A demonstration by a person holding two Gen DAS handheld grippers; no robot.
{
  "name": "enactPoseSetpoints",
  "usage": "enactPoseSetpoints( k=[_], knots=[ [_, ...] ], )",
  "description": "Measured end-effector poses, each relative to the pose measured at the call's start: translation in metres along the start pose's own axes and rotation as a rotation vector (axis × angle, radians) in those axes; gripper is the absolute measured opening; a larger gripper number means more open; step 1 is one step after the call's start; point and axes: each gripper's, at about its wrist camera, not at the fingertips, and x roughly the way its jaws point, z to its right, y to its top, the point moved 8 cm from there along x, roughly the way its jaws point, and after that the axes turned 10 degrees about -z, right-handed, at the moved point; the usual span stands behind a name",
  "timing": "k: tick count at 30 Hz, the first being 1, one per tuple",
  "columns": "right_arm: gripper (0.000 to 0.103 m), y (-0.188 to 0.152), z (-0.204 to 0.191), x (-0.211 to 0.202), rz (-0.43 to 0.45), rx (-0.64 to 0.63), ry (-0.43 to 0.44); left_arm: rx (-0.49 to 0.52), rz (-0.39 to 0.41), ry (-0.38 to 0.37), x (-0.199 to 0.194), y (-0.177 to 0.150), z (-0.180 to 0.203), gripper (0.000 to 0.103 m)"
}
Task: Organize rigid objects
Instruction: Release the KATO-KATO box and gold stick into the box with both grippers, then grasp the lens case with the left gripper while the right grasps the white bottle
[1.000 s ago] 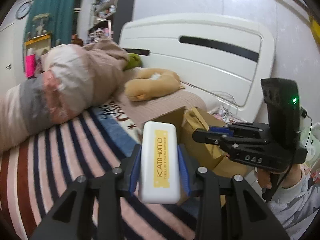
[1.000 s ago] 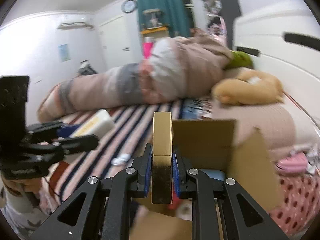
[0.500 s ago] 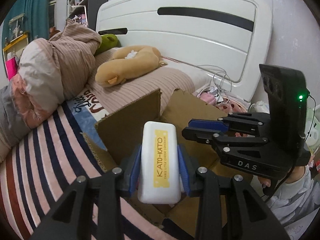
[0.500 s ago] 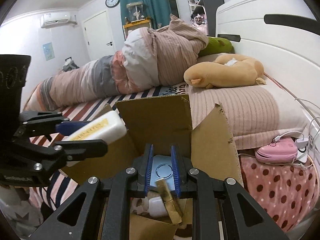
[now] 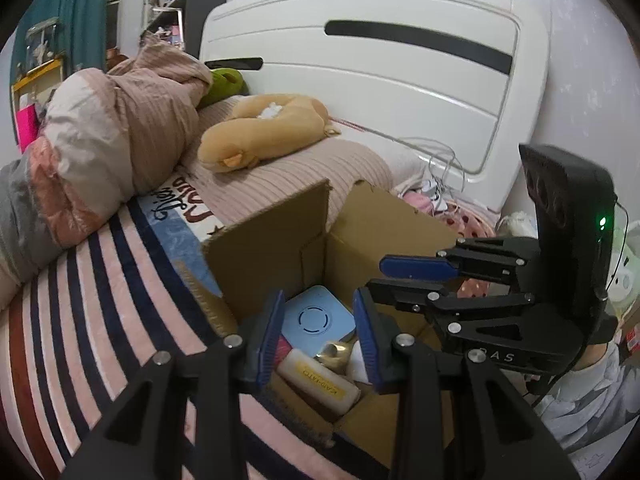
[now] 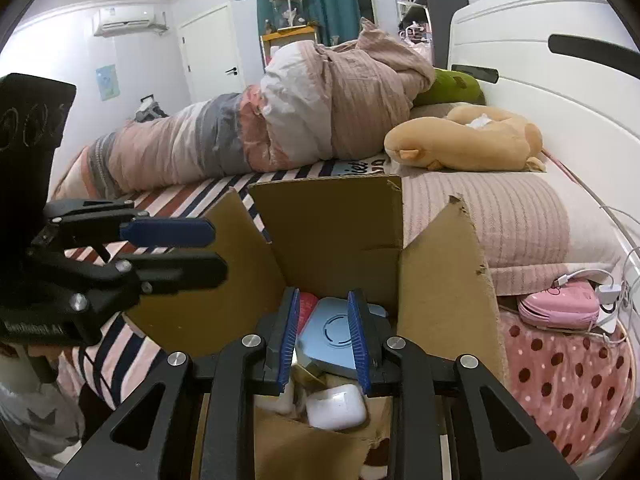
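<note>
An open cardboard box (image 5: 276, 240) (image 6: 332, 224) stands on the bed. Inside lie a light blue square device (image 5: 316, 316) (image 6: 332, 332), the white KATO-KATO box (image 5: 320, 378), a gold item (image 5: 334, 354) and a white case (image 6: 336, 406). My left gripper (image 5: 318, 332) is open and empty over the box's near side. My right gripper (image 6: 325, 340) is open and empty over the box too; it also shows in the left wrist view (image 5: 404, 276), and the left gripper shows in the right wrist view (image 6: 192, 248).
The box stands on a striped blanket (image 5: 80, 300). A rolled duvet (image 6: 280, 120) and a tan plush toy (image 5: 264, 136) lie behind it. A white headboard (image 5: 400, 80) is at the far end. A pink case (image 6: 560, 308) with cables lies on a polka-dot sheet to the right.
My left gripper has opened and the KATO-KATO box now lies inside the cardboard box. The right gripper let its gold item go earlier and has opened wider.
</note>
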Motion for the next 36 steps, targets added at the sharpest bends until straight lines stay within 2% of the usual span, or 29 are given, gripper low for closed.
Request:
enactPoseSetpoints(
  k=[5,10,15,18,22,25,30,34,36],
  knots=[
    [0.021,0.005,-0.017,-0.007,-0.001,-0.029,-0.007,-0.042,0.056,0.029,-0.032,-0.009,-0.022,0.038],
    [0.025,0.019,-0.058,-0.016,0.030,-0.076,0.030,-0.131,0.101,0.101,-0.070,-0.036,-0.073,0.040],
    [0.025,0.033,-0.124,-0.015,0.044,-0.145,0.134,-0.202,0.100,0.195,-0.095,-0.078,-0.130,0.043],
    [0.026,0.036,-0.168,0.002,0.019,-0.181,0.188,-0.246,0.078,0.225,-0.097,-0.104,-0.161,0.047],
    [0.026,0.032,-0.205,0.045,-0.061,-0.184,0.204,-0.290,0.038,0.237,-0.082,-0.135,-0.191,0.054],
    [0.026,0.021,-0.213,0.086,-0.128,-0.154,0.186,-0.305,-0.003,0.229,-0.059,-0.153,-0.209,0.058],
    [0.027,0.001,-0.190,0.156,-0.233,-0.045,0.105,-0.323,-0.069,0.178,-0.010,-0.168,-0.225,0.058],
    [0.032,-0.007,-0.169,0.197,-0.265,-0.002,0.029,-0.330,-0.109,0.120,0.030,-0.169,-0.231,0.058],
    [0.032,-0.009,-0.163,0.210,-0.277,0.023,0.047,-0.331,-0.126,0.087,0.052,-0.167,-0.231,0.058]
  ],
)
